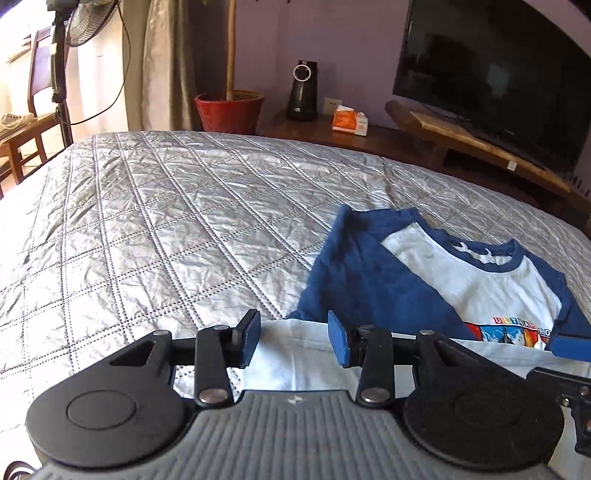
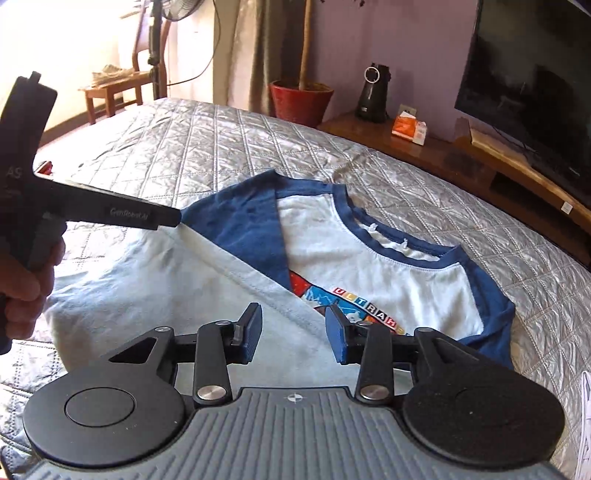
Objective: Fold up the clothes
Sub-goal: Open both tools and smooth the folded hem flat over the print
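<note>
At the far left of the room a wooden chair (image 1: 26, 122) and a standing fan (image 1: 83, 22) stand by the bright window, with a curtain (image 1: 162, 66) beside them. The left gripper (image 1: 291, 341) hovers low over the near edge of a bed covered by a silvery quilted bedspread (image 1: 147, 221); its blue-padded fingers (image 1: 338, 341) are spread wide apart with nothing between them, and pale fabric lies just under them. In the right wrist view that same tool's black body (image 2: 92, 210) reaches in from the left, held by the person's left hand (image 2: 26, 291). The raglan T-shirt (image 2: 369, 266), white-bodied with navy sleeves and collar and a colourful "ULTRA" print on the chest, lies on the bed to the right of centre; its lower part is folded up over the front, so a pale panel (image 2: 166, 295) crosses the shirt diagonally and hides part of the print. The right gripper (image 2: 293, 338) hangs above that folded panel, its fingers (image 2: 336, 339) likewise parted widely and holding nothing. Beyond the bed stand a red plant pot (image 1: 229, 110), a small black appliance (image 1: 302, 90), an orange box (image 1: 349, 120) on a low wooden table (image 1: 461, 147), and a dark television (image 1: 498, 74) at the right.
</note>
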### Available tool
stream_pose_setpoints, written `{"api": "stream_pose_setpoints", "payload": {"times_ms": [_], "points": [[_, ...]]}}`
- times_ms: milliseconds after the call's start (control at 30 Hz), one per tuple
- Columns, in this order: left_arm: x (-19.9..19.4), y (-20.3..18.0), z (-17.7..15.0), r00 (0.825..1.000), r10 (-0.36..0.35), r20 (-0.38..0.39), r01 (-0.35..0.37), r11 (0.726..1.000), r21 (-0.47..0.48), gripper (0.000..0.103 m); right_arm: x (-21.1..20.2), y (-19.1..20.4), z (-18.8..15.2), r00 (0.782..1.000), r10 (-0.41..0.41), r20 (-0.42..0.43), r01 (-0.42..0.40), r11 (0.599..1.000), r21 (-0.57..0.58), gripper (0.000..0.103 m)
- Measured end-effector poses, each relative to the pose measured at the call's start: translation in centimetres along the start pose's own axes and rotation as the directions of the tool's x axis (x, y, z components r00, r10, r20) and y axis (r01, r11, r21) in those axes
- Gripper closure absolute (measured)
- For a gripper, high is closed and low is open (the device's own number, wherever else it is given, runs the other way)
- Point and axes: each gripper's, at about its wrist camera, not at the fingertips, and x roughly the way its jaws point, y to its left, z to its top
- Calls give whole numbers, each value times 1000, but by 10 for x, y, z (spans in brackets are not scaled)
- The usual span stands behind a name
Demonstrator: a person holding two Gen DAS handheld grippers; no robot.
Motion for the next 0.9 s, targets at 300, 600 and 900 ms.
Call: {"api": "stream_pose_setpoints", "payload": {"times_ms": [300, 600, 900], "points": [[-9, 31, 8, 1000, 24, 2, -24, 998, -64, 63, 54, -23, 11, 1000, 8, -31, -2, 983, 182, 57], [-21, 3, 0, 995, -102, 23, 100, 992, 78, 62, -7, -66, -8, 988, -149, 43, 122, 917, 379, 67], [-25, -55, -34, 974, -217, -64, 226, 916, 332, 55, 26, -56, -26, 973, -218, -70, 228, 945, 233, 70]]}}
